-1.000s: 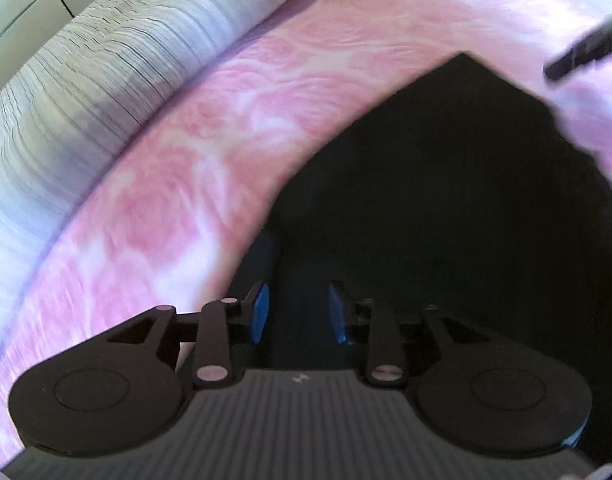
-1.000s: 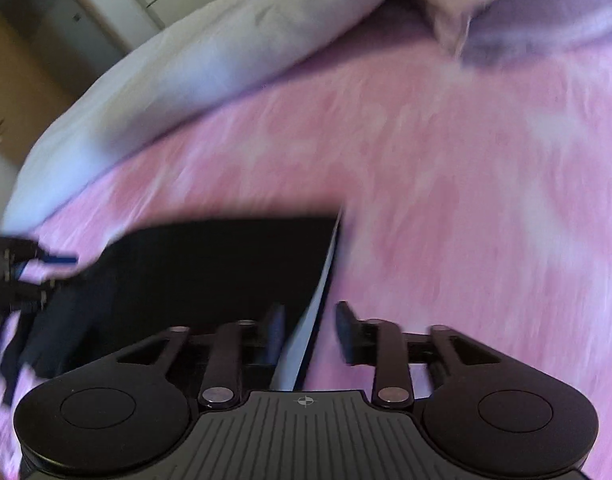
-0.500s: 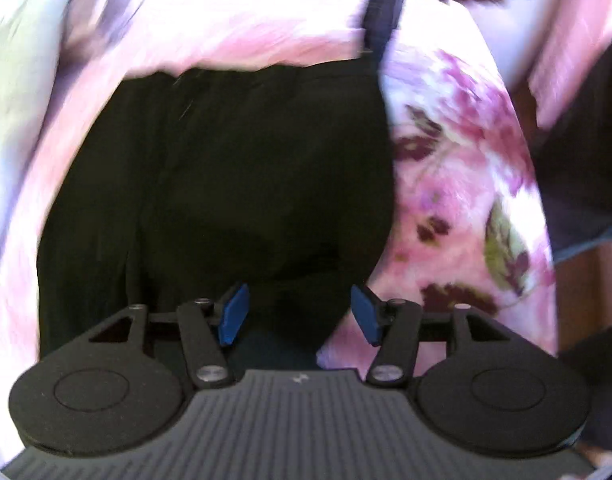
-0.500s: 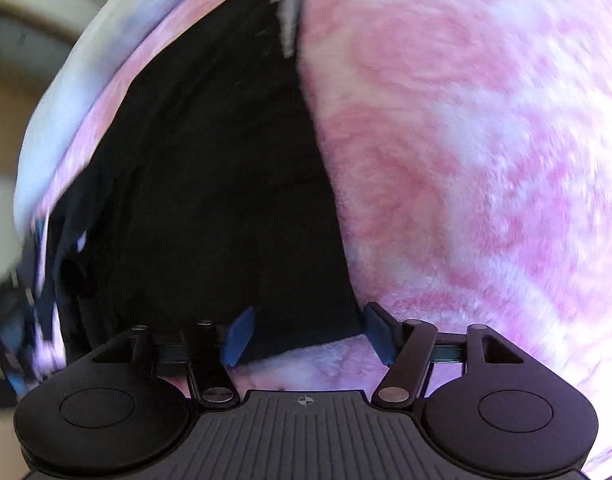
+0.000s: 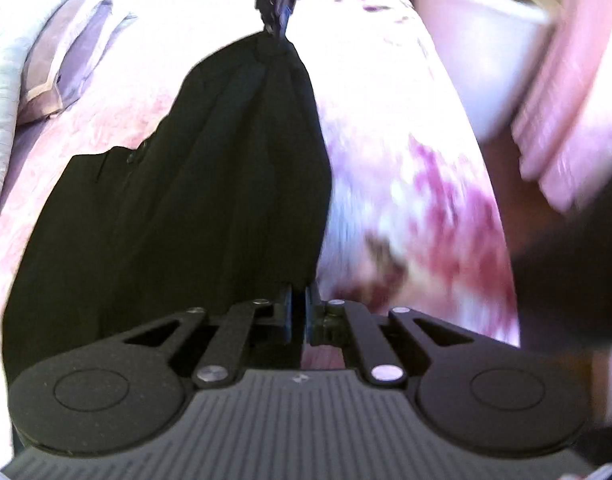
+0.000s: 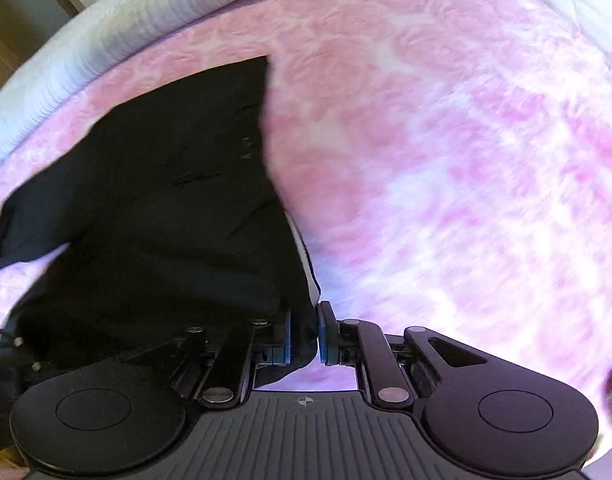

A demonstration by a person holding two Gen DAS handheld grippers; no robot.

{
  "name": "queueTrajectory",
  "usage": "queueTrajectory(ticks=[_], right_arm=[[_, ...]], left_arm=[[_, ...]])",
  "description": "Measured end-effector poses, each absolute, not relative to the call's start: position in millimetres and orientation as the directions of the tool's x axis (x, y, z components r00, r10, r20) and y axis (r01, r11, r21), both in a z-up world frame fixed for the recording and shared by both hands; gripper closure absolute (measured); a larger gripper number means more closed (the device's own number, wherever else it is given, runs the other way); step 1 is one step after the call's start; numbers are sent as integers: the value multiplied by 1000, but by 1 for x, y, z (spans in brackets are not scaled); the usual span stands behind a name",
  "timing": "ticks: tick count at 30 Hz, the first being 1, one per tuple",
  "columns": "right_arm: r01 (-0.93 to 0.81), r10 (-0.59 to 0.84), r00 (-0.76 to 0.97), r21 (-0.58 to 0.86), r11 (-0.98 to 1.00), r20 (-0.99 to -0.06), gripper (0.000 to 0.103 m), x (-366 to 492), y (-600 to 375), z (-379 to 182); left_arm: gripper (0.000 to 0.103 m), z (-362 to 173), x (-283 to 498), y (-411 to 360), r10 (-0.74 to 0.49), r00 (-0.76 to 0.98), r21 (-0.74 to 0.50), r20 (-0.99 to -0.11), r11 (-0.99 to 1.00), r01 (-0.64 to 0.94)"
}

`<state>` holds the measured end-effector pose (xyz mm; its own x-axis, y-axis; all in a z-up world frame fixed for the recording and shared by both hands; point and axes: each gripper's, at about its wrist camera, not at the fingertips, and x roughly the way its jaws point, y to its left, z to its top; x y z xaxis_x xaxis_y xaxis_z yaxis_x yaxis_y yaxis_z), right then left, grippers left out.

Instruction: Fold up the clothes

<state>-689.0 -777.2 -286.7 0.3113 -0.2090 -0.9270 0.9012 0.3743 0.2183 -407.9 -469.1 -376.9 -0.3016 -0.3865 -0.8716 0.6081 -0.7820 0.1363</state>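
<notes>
Now | left gripper point(image 5: 298, 312), right gripper point(image 6: 305, 338) | previously spread, both clamp black garment point(image 5: 210, 200)

Bedroom: pink bedspread point(image 6: 446, 140), pillows point(image 5: 58, 68)

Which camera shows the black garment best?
The right wrist view: the garment spreads across the pink blanket, its far corner showing. The left wrist view shows it stretched between the left gripper and right gripper, gathered.

Both wrist views look closely down their claws, sharing the black garment point(image 5: 194, 200) on the pink bedspread point(image 6: 446, 140).
</notes>
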Motion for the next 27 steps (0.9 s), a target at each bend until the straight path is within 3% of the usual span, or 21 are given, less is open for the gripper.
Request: queueTrajectory(ticks=[4,7,10,13,17,21,24,26,27], right_arm=[[898,-174,238,149,413,-955,86,-674,-781,-313],[874,-249,150,11,486,-957,69,-655,-767,-307],[841,-350,115,-97,533,-930,67,-636,-749,-291],[822,-371,161,-84,563,-915,67,-601,-732,-278],[787,-367,217,-60,613,-904,65,-537,-703,-269],[779,-346,261,-15,627,-901,62,-458,-663,-273],[743,-301,288,14,669,-909,60,-383,-631,-286],[717,-276,306,30,696,-911,60,-336,-612,-295],[706,-265,323,44,707,-909,60,-318,-606,-295]], left_arm=[[86,-370,-394,-471,-388,-284,70,-877,-688,723],[76,-353,-348,-451,-428,-230,62,-874,-567,821],[68,-343,-286,-423,-467,-84,134,-880,-415,900],[56,-353,-209,-390,-446,139,285,-884,-279,917],[55,-388,-87,-346,-342,406,482,-848,-177,858],[55,-421,17,-315,-254,532,576,-808,-149,803],[59,-438,70,-305,-224,483,520,-846,-148,842],[93,-432,85,-305,-242,383,433,-891,-201,879],[98,-428,89,-306,-244,357,412,-901,-231,881]])
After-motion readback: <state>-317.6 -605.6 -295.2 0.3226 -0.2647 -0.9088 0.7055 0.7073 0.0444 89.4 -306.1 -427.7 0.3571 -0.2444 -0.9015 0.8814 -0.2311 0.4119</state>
